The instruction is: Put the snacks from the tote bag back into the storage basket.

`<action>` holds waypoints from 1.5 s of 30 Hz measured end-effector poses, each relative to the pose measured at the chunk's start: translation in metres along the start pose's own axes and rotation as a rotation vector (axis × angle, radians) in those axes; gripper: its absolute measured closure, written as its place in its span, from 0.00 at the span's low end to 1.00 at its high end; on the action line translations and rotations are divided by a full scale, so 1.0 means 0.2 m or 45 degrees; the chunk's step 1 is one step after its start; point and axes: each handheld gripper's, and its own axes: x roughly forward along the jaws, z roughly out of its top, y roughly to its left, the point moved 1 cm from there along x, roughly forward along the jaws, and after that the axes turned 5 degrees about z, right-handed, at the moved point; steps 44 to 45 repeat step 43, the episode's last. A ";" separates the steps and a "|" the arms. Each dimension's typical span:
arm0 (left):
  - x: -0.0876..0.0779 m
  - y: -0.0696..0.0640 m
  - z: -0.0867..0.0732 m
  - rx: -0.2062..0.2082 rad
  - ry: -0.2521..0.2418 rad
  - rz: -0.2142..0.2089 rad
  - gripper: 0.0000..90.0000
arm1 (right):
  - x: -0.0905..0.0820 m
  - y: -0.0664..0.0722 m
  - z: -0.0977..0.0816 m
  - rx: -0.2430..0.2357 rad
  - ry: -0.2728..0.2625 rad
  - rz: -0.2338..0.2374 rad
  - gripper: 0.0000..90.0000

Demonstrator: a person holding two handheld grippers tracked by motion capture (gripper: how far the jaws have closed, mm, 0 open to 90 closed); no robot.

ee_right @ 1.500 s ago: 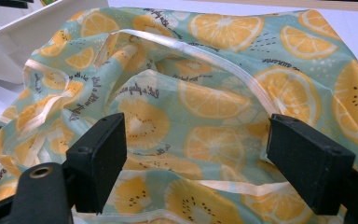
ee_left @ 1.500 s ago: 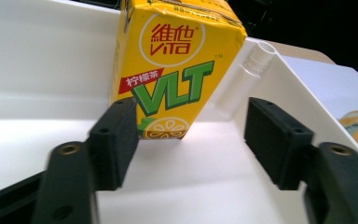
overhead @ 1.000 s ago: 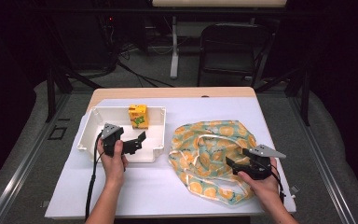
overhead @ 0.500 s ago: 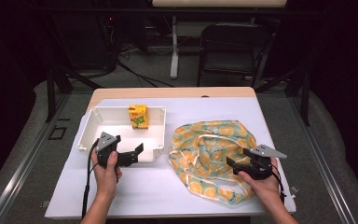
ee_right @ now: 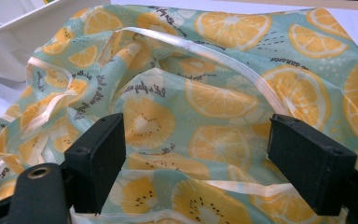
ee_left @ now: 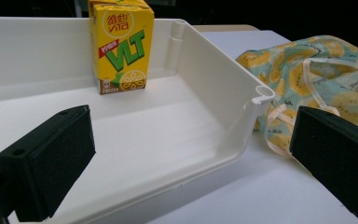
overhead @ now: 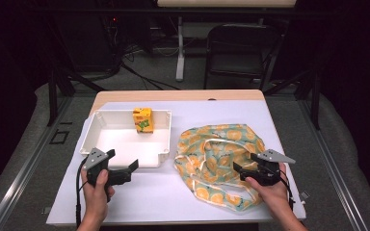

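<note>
1. The left claw (overhead: 125, 171) is held released, with its jaws spread wide and nothing between them; it is seen just in front of the white tray (overhead: 160, 156), outside the tray's near wall.
2. The right claw (overhead: 238, 172) is also held released, and nothing is gripped yet; it is poised over the near edge of the orange-print cloth bag (overhead: 221, 144), which lies crumpled on the desk (overhead: 139, 202) just to the right of the tray.
3. In the right gripper view, the bag (ee_right: 223, 98) is seen spanning the gap between the jaws, with a pale ribbon handle (ee_right: 242, 65) arching across its folds.
4. The yellow juice carton (overhead: 143, 120) is seen standing upright inside the tray, against the tray's far wall and well apart from both claws.
5. In the left gripper view, the carton (ee_left: 121, 46) is framed ahead between the jaws, with the tray's corner (ee_left: 260, 95) to one side.
6. The step in hand is judged to be the approach: the bag is about to be taken by the right claw, while the left is lined up towards the tray, so packing the carton into the bag seems intended.
7. For the next move, a fold or rim of the bag would need to be pinched and lifted so that its mouth is opened.
8. The left claw would then need to be carried over the tray's near wall and closed on the carton's sides.
</note>
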 end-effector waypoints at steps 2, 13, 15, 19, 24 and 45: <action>-0.04 0.03 -0.01 0.001 -0.004 0.012 0.00 | 0.00 0.00 0.00 -0.003 0.007 -0.006 0.21; -0.25 0.18 -0.11 -0.027 -0.012 0.096 0.00 | -0.01 0.00 0.01 -0.002 -0.004 -0.005 0.20; -0.29 0.21 -0.13 -0.031 -0.012 0.119 0.00 | -0.01 -0.01 0.01 -0.002 -0.003 -0.006 0.20; -0.33 0.24 -0.15 -0.041 -0.019 0.143 0.00 | -0.01 -0.01 0.01 -0.006 -0.004 -0.009 0.20; -0.36 0.28 -0.16 -0.071 -0.037 0.154 0.00 | -0.01 0.00 0.02 -0.011 -0.009 -0.013 0.18; -0.31 0.28 -0.20 -0.033 0.034 0.171 0.01 | 0.00 -0.02 0.03 -0.017 -0.011 -0.021 0.15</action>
